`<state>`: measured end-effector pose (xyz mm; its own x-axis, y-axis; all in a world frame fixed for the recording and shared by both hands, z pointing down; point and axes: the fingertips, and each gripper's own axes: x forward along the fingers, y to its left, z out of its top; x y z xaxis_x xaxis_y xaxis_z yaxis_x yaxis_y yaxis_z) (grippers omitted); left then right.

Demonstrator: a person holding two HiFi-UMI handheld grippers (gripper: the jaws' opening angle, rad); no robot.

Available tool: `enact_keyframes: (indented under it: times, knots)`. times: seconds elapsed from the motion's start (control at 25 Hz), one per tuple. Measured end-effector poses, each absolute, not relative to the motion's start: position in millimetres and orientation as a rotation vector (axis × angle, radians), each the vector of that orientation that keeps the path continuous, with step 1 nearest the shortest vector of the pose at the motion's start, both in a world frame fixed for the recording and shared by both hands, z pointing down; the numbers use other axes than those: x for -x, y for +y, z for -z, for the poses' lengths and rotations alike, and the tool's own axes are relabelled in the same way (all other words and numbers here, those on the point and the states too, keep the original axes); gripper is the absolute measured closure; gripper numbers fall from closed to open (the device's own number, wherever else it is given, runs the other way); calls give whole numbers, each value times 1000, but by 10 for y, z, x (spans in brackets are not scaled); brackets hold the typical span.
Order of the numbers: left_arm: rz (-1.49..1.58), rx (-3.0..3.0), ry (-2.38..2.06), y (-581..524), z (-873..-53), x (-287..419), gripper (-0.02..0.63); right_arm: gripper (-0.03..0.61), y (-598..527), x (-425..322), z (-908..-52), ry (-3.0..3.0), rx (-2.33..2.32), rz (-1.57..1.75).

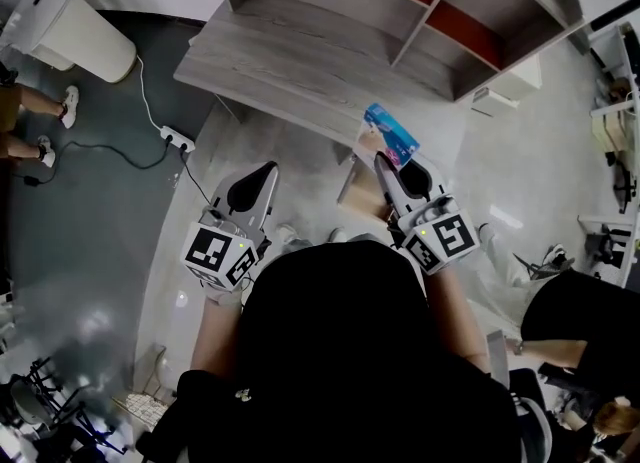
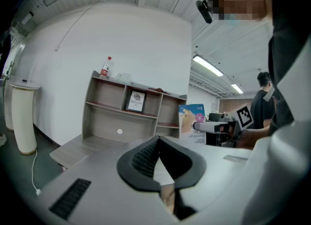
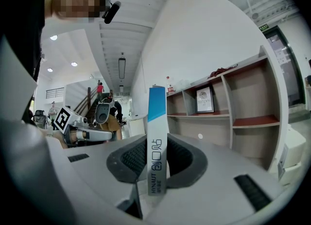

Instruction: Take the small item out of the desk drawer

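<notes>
The person stands in front of the desk (image 1: 290, 51), holding 1 gripper in each hand. The right gripper (image 1: 386, 159) is raised before the desk's front edge, toward its right end. Its 2 jaws pinch the small box (image 1: 392, 134), a thin blue and white carton. The right gripper view shows the box edge-on and upright between the ribbed pads (image 3: 131, 158), gripped at its lower end. Its blue top stands clear above the jaws. In the head view the box overlaps the desk's front edge and tilts toward the desktop.

The left gripper (image 1: 268, 169) hangs in front of the desk too, further toward its left end and lower than the right one. Its jaws are pressed together at the tips and hold nothing. Through the left gripper view the box's printed face shows to the right of the desk, with the right gripper beneath it.

A shelf unit (image 1: 440, 1) with open compartments sits on the desk's back edge. In the left gripper view a bottle (image 2: 105, 67) stands on its top and a framed picture (image 2: 136, 101) leans in a middle compartment. A tall white bin (image 1: 75, 21) stands on the floor left of the desk. A power strip (image 1: 177, 136) lies near the desk's left front corner.
</notes>
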<state>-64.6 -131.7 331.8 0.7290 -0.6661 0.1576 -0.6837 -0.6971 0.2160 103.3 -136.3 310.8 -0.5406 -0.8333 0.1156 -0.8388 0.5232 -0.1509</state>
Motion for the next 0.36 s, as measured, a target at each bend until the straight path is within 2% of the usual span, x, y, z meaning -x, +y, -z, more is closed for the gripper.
enact_keyframes:
  times: [0.36]
  knots:
    - [-103, -2661, -1080, -1216, -3362, 714, 606, 505, -1301, -1003, -3171, -2704, -1485, -299]
